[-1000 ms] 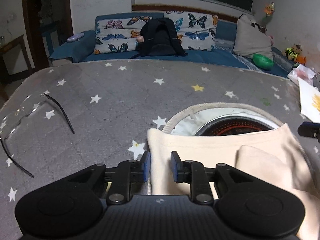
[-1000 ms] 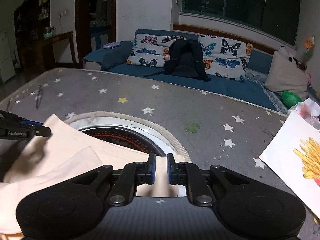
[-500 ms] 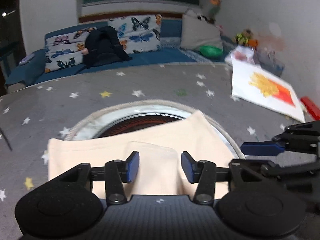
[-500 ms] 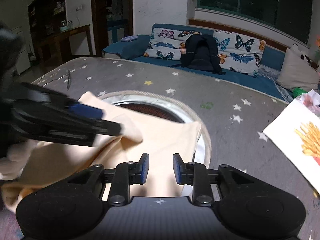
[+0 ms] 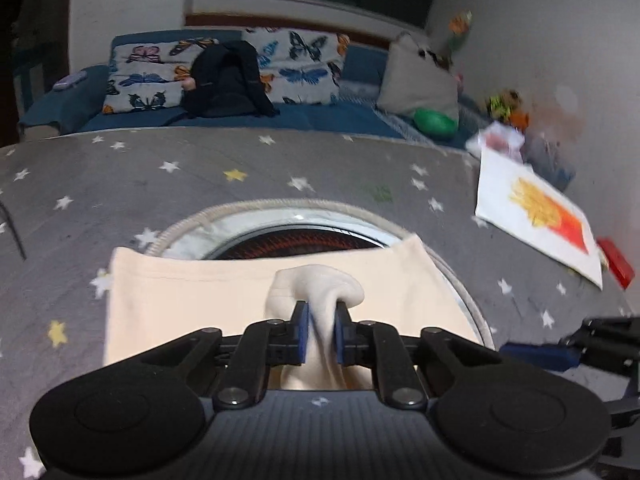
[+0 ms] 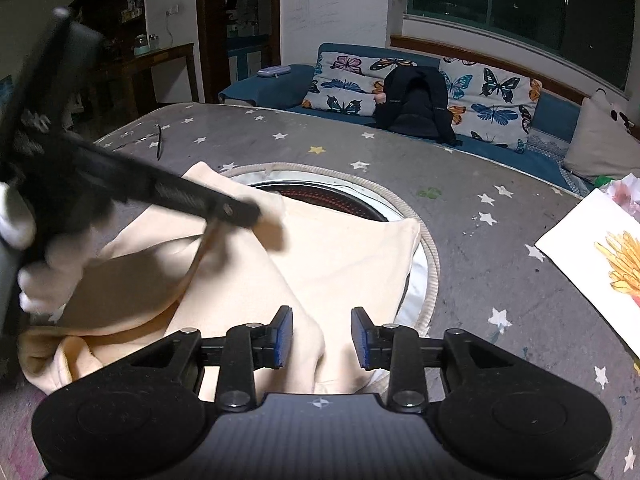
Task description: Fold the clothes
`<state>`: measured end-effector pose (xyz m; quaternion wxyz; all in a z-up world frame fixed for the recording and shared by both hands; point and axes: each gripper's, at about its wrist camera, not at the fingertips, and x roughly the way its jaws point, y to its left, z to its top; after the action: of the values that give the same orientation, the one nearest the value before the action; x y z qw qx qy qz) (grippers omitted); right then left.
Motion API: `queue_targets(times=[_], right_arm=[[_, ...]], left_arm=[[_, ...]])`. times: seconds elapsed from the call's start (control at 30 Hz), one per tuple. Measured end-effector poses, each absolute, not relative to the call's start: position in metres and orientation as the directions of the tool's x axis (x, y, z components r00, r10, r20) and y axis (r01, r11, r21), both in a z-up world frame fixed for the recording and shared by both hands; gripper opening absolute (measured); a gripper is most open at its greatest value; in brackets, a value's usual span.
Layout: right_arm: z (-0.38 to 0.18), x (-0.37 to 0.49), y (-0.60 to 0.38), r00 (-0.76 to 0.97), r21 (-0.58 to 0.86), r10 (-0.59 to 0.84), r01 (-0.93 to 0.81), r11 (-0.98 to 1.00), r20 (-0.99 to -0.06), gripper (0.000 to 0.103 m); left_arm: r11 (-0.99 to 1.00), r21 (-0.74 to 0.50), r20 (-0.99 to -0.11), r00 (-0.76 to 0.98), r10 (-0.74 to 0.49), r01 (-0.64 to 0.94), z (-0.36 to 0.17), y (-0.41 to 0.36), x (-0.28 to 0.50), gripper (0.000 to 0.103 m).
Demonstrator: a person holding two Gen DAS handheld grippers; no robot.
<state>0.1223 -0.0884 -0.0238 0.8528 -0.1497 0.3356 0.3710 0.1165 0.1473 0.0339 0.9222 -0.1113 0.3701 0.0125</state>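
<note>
A cream garment lies partly folded on the grey star-patterned table, its far edge over a round inset heater. My left gripper is shut on a bunched fold of this cloth near the middle. In the right wrist view the same garment spreads ahead, and the left gripper reaches in blurred from the left, held by a gloved hand, lifting a fold. My right gripper is open just above the garment's near edge, with nothing clamped between its blue pads.
The round heater opening with a rope rim sits in the table's middle. A white sheet with a fries picture and a red object lie at the right. Eyeglasses rest far left. A sofa with a black backpack stands behind.
My left gripper was open half a second ago and has now closed on a fold of the garment. My right gripper has opened wider and drawn back toward the near edge.
</note>
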Motion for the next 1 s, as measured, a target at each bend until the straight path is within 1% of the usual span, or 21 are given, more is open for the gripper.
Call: queue_targets(times=[0.27, 0.47, 0.57, 0.6, 0.63, 0.73, 0.8, 0.83, 0.87, 1.0], right_arm=[[-0.024, 0.111, -0.078, 0.49, -0.009, 0.541, -0.747, 0.665, -0.684, 0.039], [-0.039, 0.103, -0.074, 0.466, -0.034, 0.52, -0.767, 0.64, -0.716, 0.04], [-0.037, 0.101, -0.073, 0.465, -0.034, 0.528, -0.772, 0.635, -0.71, 0.04], [-0.035, 0.101, -0.073, 0.464, -0.029, 0.535, -0.773, 0.633, -0.706, 0.04], [-0.033, 0.102, -0.072, 0.467, -0.026, 0.541, -0.773, 0.634, -0.7, 0.041], [-0.027, 0.104, -0.068, 0.473, -0.015, 0.559, -0.772, 0.635, -0.681, 0.041], [-0.025, 0.105, -0.066, 0.472, -0.011, 0.566, -0.775, 0.632, -0.676, 0.041], [-0.024, 0.105, -0.064, 0.471, -0.009, 0.57, -0.776, 0.631, -0.673, 0.041], [-0.024, 0.105, -0.063, 0.47, -0.007, 0.573, -0.777, 0.629, -0.671, 0.041], [-0.025, 0.102, -0.061, 0.463, -0.003, 0.575, -0.781, 0.625, -0.675, 0.041]], left_arm=[[0.952, -0.27, -0.655, 0.752, -0.071, -0.145, 0.041, 0.173, 0.099, 0.012], [0.936, -0.285, -0.682, 0.73, -0.047, -0.206, 0.028, 0.187, 0.097, 0.012], [0.927, -0.315, -0.682, 0.728, -0.071, -0.204, 0.024, 0.189, 0.099, 0.012], [0.924, -0.326, -0.681, 0.728, -0.081, -0.202, 0.023, 0.189, 0.1, 0.013], [0.92, -0.337, -0.68, 0.728, -0.091, -0.199, 0.022, 0.19, 0.101, 0.018], [0.908, -0.368, -0.677, 0.727, -0.116, -0.197, 0.019, 0.191, 0.104, 0.018], [0.897, -0.389, -0.673, 0.729, -0.123, -0.208, 0.016, 0.192, 0.106, 0.014], [0.892, -0.399, -0.669, 0.733, -0.126, -0.211, 0.014, 0.194, 0.106, 0.006], [0.889, -0.406, -0.663, 0.738, -0.127, -0.213, 0.013, 0.195, 0.105, 0.004], [0.875, -0.429, -0.63, 0.768, -0.112, -0.224, 0.021, 0.201, 0.092, 0.002]])
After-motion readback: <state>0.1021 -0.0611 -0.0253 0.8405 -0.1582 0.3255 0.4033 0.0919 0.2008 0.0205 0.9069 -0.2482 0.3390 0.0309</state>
